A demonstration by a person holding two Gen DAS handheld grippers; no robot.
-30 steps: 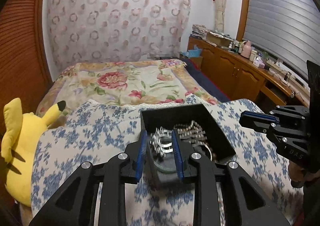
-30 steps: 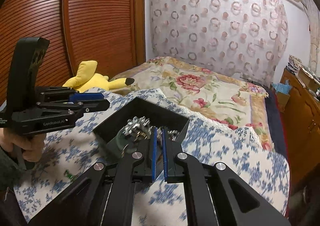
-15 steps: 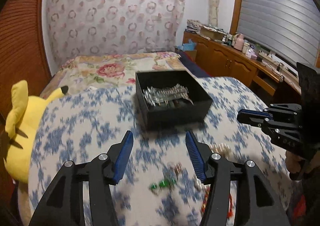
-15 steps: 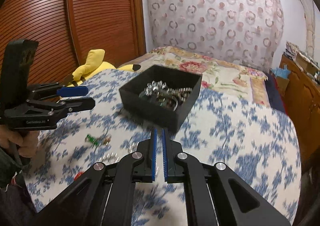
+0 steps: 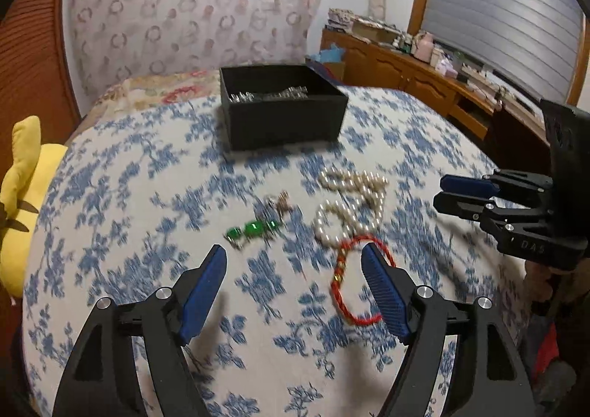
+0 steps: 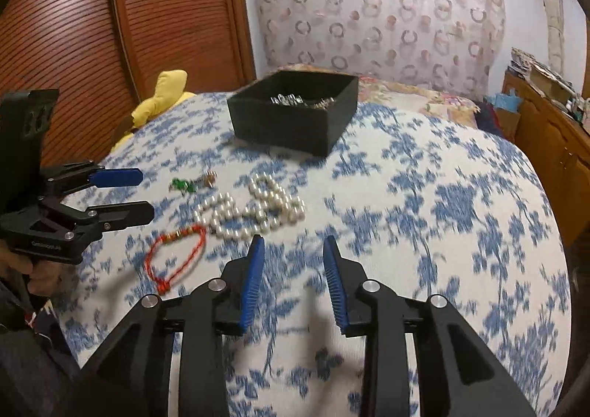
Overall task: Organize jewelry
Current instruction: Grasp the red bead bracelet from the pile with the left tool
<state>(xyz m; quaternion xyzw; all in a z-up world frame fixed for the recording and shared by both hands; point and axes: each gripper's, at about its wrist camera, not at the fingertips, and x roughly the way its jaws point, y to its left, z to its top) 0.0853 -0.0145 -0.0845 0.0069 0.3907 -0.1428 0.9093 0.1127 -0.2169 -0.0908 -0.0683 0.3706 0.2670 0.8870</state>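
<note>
A black box (image 5: 282, 114) (image 6: 295, 111) with silver jewelry inside stands at the far side of the blue-flowered cloth. Nearer lie a white pearl necklace (image 5: 350, 210) (image 6: 250, 208), a red cord bracelet (image 5: 354, 280) (image 6: 173, 254) and a small green-stone piece (image 5: 252, 229) (image 6: 182, 184). My left gripper (image 5: 295, 254) is open and empty, hovering just short of the red bracelet and the green piece. My right gripper (image 6: 293, 245) is open and empty, just short of the pearls.
A yellow plush toy (image 5: 18, 195) (image 6: 158, 96) lies at the cloth's left edge. A floral bedspread (image 5: 155, 90) lies beyond the box. Wooden cabinets (image 5: 405, 74) run along the right wall, and a brown slatted door (image 6: 110, 30) is on the left.
My left gripper let go of a silver piece in the box and opened. Both grippers pulled back from the box toward the loose jewelry. My right gripper has just opened.
</note>
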